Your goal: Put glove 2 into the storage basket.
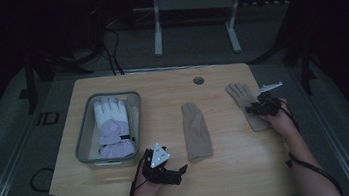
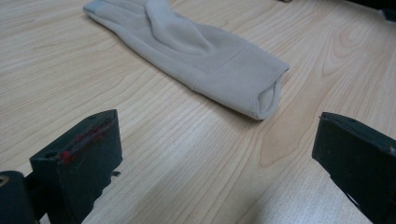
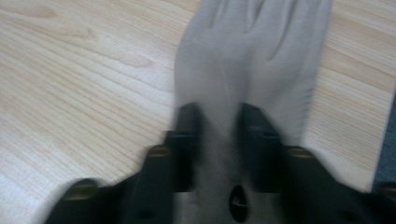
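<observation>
Pinching down on the beige glove (image 1: 248, 109) at the right side of the table (image 1: 124, 195), the right gripper (image 3: 218, 126) has its jaws drawn close together with a fold of the fabric bunched between them. In its own view the picture is blurred, but the cloth clearly fills the narrow gap, so I judge it a grip on the wrist end, a sensible place to lift a limp glove without the fingers dragging. The glove lies flat near the table's right edge, fingers pointing away from the person.

A second beige glove (image 1: 196, 131) lies flat in the middle of the table, cuff toward the person. The left gripper (image 1: 171, 171) rests low near the front edge, jaws wide apart and holding nothing, aimed at that cuff (image 2: 268, 95) as if waiting its turn.

At the left sits a grey tray (image 1: 83, 139) with a white padded glove (image 1: 113, 128) already inside, which suggests the gloves are being gathered there.
</observation>
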### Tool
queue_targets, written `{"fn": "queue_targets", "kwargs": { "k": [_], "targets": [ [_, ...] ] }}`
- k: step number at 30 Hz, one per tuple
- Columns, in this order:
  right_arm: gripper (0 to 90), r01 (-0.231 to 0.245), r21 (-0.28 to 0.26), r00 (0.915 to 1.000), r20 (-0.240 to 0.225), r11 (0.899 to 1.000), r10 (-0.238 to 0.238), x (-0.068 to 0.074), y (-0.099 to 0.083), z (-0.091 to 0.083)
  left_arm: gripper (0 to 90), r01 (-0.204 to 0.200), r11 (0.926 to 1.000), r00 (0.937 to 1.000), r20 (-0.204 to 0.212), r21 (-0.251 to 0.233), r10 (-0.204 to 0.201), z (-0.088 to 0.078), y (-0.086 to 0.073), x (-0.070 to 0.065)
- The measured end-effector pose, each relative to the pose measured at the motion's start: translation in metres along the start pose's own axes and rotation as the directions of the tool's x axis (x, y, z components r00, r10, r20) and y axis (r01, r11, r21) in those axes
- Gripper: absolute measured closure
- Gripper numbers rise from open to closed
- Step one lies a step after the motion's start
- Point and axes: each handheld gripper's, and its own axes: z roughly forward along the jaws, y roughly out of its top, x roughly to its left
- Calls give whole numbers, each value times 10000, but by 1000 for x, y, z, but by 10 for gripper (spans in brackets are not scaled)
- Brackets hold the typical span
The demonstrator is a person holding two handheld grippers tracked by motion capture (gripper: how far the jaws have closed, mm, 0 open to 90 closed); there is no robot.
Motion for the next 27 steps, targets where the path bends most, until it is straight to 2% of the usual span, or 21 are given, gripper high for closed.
{"fn": "queue_targets", "kwargs": {
  "k": [5,7,11,13,18,21,23,27],
  "targets": [
    [783,-658,-130,9968,455,9977,664,10,1,-2,17,26,10000,10000,-19,1,-26,0,0,0],
    [786,-1109,-308,9929,393,9934,1120,14,1,-5,18,66,10000,10000,-10,-35,-66,0,1,1],
    [792,-1506,-481,9857,695,9874,1537,24,4,-13,18,60,10000,10000,-34,-13,-60,0,1,1],
    [792,-1820,-625,9802,681,9813,1861,29,8,-21,17,49,10000,10000,-51,-8,-49,0,1,0],
    [793,-2031,-1133,9722,945,9726,2140,44,14,-44,17,60,10000,10000,-41,-63,-60,-1,2,0],
    [792,-2246,-1404,9621,1253,9643,2424,53,13,-58,18,32,10000,10000,-37,-71,-32,-2,2,0],
    [792,-2197,-1417,9568,1619,9652,2416,60,9,-64,17,23,9999,10000,-22,-139,-24,-3,2,-1],
    [791,-2298,-1359,9506,1809,9637,2522,72,-4,-71,18,0,9998,10000,-25,-205,0,-3,4,0]
  ]
}}
